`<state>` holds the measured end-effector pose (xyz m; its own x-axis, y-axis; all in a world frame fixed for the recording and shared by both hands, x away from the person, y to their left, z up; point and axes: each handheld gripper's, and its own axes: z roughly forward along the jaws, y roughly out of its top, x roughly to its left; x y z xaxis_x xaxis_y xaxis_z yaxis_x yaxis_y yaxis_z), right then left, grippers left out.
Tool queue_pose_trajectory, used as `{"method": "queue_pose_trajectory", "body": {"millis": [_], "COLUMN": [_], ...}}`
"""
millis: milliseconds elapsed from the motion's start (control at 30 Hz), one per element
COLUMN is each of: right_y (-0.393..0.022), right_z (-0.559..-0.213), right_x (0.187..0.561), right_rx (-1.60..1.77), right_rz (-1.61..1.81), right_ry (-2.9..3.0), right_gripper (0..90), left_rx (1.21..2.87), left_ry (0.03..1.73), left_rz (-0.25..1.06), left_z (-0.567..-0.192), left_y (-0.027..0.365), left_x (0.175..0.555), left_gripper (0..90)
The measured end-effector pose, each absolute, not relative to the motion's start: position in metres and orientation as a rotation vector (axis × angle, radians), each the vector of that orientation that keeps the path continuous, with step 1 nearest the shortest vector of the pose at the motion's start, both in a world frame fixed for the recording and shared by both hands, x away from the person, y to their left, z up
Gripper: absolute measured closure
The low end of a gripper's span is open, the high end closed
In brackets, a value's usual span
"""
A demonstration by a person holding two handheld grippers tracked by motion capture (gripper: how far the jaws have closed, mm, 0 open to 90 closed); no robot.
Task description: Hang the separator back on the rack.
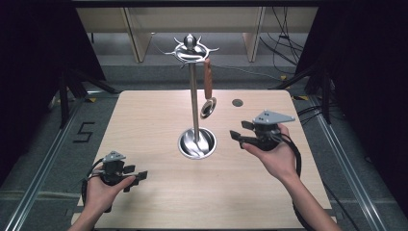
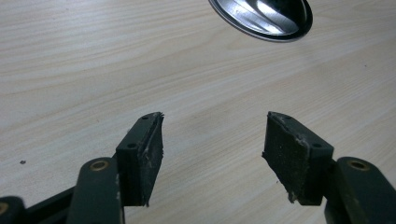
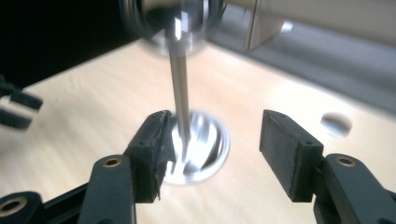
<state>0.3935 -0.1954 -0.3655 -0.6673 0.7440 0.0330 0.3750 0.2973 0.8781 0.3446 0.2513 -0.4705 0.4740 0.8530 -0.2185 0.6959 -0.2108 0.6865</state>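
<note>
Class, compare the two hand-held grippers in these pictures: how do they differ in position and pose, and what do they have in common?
The left gripper sits low near the table's near edge; the right gripper is held farther forward, beside the stand's base. The left points toward the right side; the right points toward the left, at the stand. Both are open and hold nothing.

My right gripper view smears the stand (image 3: pixel 180 88); its top is cropped at twelve o'clock. Left view clips its base (image 2: pixel 264 18).

High view: overhead, facing fwd/down on whole counter (image 1: pixel 159 192). Left gripper view: low, close to counter, stand base (image 2: pixel 261 18) at top. Right gripper view: raised, near stand; all share base.
</note>
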Motion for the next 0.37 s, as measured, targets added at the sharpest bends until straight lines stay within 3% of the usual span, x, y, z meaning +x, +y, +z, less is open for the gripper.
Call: {"method": "queue_pose_trajectory", "body": {"millis": [200,367], "right_y": [-0.218,-0.220], "right_z": [-0.404,-0.407], "right_x": [0.387,0.387], "right_rx": [1.075,1.076], "right_rz": [1.256,1.245], "right_ry": [2.247,2.255], "right_gripper": [44.5,46.4], "left_rx": [1.957,1.952], "left_ry": [1.304,1.301], "left_rz": [0.270,0.270], "left_z": [-0.472,-0.473], "left_y": [0.250,0.248], "left_x": [0.345,0.346], "left_gripper": [36.6,36.6]}}
